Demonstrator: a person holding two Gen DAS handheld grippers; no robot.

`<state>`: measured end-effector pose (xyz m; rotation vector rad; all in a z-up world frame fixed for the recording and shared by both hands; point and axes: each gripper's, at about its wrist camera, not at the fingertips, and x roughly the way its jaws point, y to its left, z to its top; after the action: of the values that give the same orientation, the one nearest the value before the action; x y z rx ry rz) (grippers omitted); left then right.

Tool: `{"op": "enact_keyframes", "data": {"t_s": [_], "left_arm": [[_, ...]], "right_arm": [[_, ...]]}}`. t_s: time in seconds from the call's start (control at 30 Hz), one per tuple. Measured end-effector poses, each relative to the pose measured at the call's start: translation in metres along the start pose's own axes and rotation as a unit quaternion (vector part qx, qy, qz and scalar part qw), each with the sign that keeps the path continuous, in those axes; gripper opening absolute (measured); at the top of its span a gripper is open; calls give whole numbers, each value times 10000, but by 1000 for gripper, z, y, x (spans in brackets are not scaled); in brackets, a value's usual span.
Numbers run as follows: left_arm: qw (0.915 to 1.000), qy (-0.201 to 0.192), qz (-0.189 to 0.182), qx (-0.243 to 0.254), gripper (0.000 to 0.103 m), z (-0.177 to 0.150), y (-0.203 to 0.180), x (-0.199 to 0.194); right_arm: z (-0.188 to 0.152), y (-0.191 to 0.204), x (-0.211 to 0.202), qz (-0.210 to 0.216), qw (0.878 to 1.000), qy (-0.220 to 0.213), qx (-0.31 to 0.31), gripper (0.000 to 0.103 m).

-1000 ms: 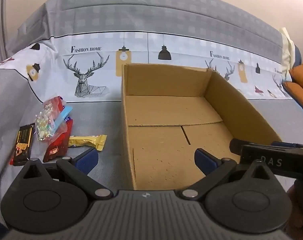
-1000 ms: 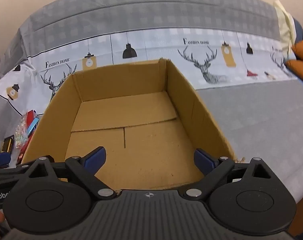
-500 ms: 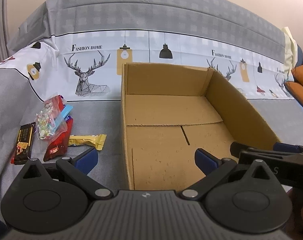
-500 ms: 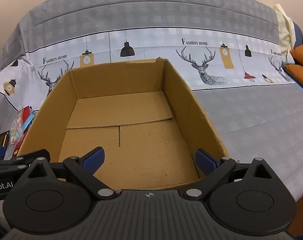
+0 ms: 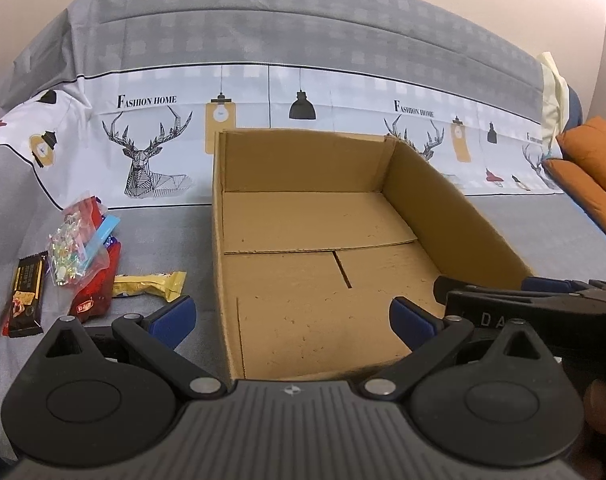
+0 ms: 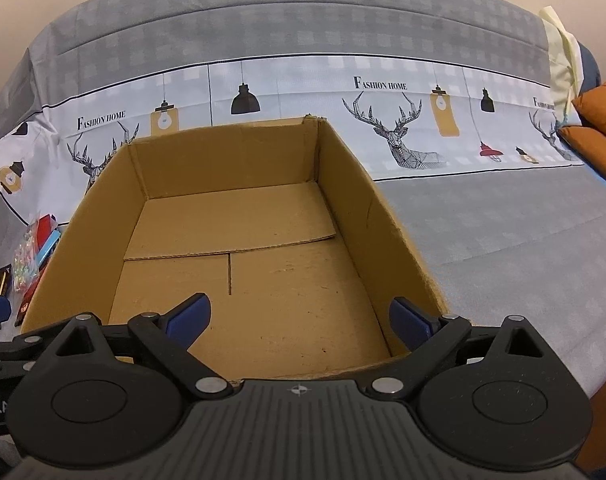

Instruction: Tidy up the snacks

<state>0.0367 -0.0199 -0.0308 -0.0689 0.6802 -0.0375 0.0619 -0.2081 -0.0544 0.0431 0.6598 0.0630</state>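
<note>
Both the left gripper (image 5: 291, 314) and right gripper (image 6: 299, 316) gape wide, holding nothing — the snacks (image 5: 83, 256) lie left of the cardboard box (image 5: 455, 208), on the sofa cover (image 6: 503, 220).

Your box (image 5: 443, 200) is plain brown. The cloth (image 5: 303, 40) under it is grey with pale squares, and it has a white band with black deer, black lamps and yellow lamps. Your snacks are a yellow packet (image 5: 151, 285), a red bag (image 5: 97, 292), a clear bag of many-coloured sweets (image 5: 69, 256) and a black bar (image 5: 27, 294). The cushions (image 5: 591, 168) are orange. Your left tongs (image 5: 291, 316) and right tongs (image 6: 299, 316) are black with blue pads.
</note>
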Motion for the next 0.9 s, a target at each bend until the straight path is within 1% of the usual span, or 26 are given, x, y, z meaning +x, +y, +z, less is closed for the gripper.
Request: {"op": "enact_keyframes", "data": {"t_s": [0.17, 0.37, 0.53, 0.63, 0.9], "left_arm": [[10000, 22, 26, 29, 103, -1, 0, 0], [9999, -83, -65, 60, 103, 0, -1, -3], [9998, -128, -111, 78, 103, -1, -2, -4], [9998, -113, -133, 30, 103, -1, -1, -4], [9997, -138, -181, 37, 103, -1, -1, -6]], "right_arm": [[0, 2, 1, -51, 10000, 36, -49, 95], [0, 1, 0, -36, 10000, 51, -37, 94], [-1, 0, -1, -7, 10000, -49, -26, 88], [-1, 1, -1, -2, 10000, -47, -37, 82], [-1, 1, -1, -17, 10000, -14, -53, 82]]}}
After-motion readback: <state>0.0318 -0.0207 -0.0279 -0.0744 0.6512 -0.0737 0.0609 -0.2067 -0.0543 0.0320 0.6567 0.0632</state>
